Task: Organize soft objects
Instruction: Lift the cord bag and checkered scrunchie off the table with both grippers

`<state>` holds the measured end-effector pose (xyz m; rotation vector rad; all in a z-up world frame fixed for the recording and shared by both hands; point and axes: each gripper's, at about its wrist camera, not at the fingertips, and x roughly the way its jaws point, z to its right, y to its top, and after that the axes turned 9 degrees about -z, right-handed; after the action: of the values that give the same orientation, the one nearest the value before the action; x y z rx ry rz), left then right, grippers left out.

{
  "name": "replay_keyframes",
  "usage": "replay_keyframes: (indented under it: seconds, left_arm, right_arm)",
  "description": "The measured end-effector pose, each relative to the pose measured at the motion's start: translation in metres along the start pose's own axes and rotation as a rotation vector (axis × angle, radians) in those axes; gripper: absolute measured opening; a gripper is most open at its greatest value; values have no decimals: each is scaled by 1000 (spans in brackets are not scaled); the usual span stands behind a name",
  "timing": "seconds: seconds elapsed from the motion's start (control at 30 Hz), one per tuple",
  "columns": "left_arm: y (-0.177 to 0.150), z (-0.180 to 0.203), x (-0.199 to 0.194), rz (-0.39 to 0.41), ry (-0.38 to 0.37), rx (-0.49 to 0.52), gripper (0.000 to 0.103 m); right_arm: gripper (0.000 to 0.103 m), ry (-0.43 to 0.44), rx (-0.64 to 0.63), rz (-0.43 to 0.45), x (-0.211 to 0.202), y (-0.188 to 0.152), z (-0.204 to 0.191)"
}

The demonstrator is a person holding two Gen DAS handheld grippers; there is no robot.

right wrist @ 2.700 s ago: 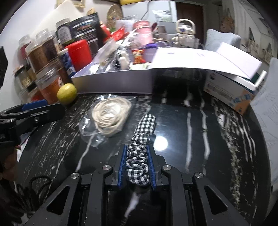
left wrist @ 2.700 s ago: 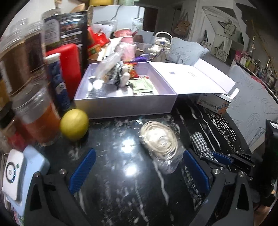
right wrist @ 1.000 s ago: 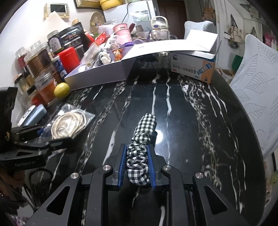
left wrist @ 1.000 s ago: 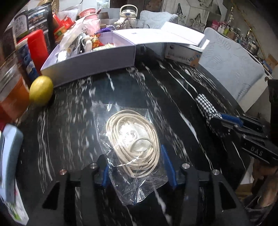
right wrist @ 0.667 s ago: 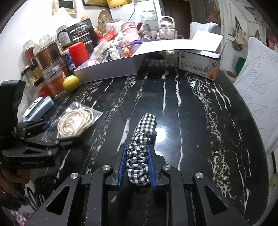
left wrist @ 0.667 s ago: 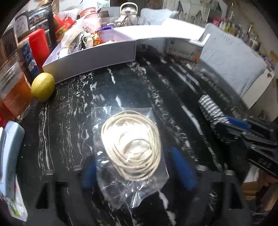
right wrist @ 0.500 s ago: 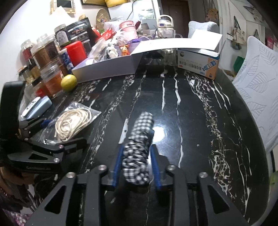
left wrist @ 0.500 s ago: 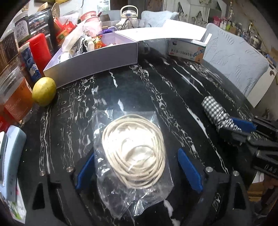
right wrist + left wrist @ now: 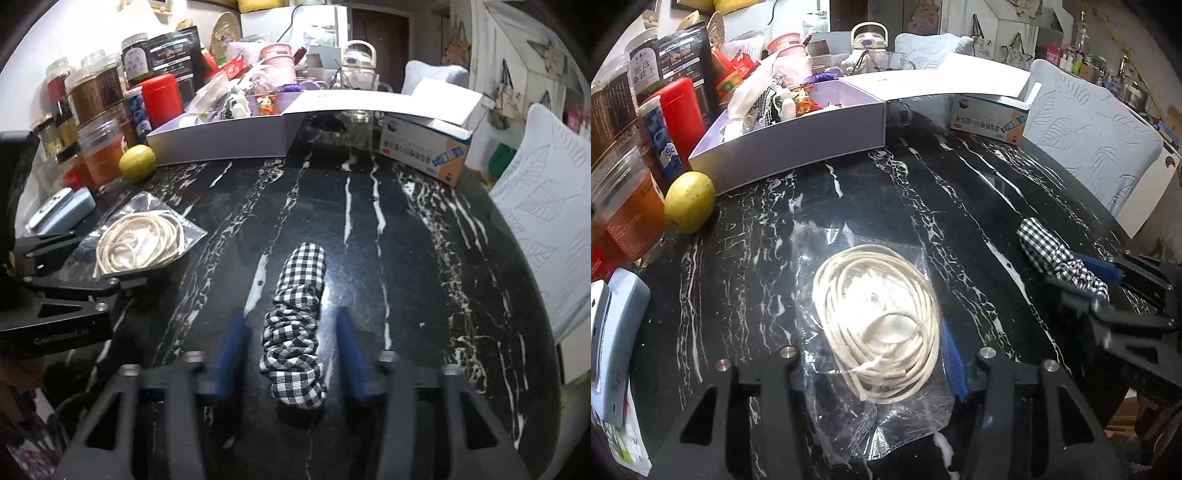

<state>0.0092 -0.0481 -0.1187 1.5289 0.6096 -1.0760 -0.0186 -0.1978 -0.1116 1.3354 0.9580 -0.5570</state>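
A shiny black stone table with white streaks [image 9: 406, 229] — beside it, a pale blue leaf-patterned chair [image 9: 554, 236], white wall behind.

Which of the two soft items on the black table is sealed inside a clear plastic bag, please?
The coil of cream cord, lying between the left gripper fingers as they close. The checked fabric scrunchie, between the closing right gripper fingers, is bare cloth with no bag.
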Motion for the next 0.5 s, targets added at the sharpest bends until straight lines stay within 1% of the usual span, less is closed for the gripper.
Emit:
replay_keyframes:
  seconds: [0.03, 0.2, 0.3, 0.5]
  left_arm:
    - [0, 0, 0, -2, -5, -4, 51]
    - [0, -2, -6, 3, -31, -14, 51]
    - [0, -2, -12, 17, -36, -12, 51]
    - [-2, -1, -21, 39, -51, -10, 51]
  right_arm:
    - [23, 3, 1, 3, 0, 0, 0]
    - [22, 31, 17, 0, 0, -1, 3]
    - [22, 76, 33, -8, -2, -1, 3]
    - [22, 132, 45, -15, -7, -4, 0]
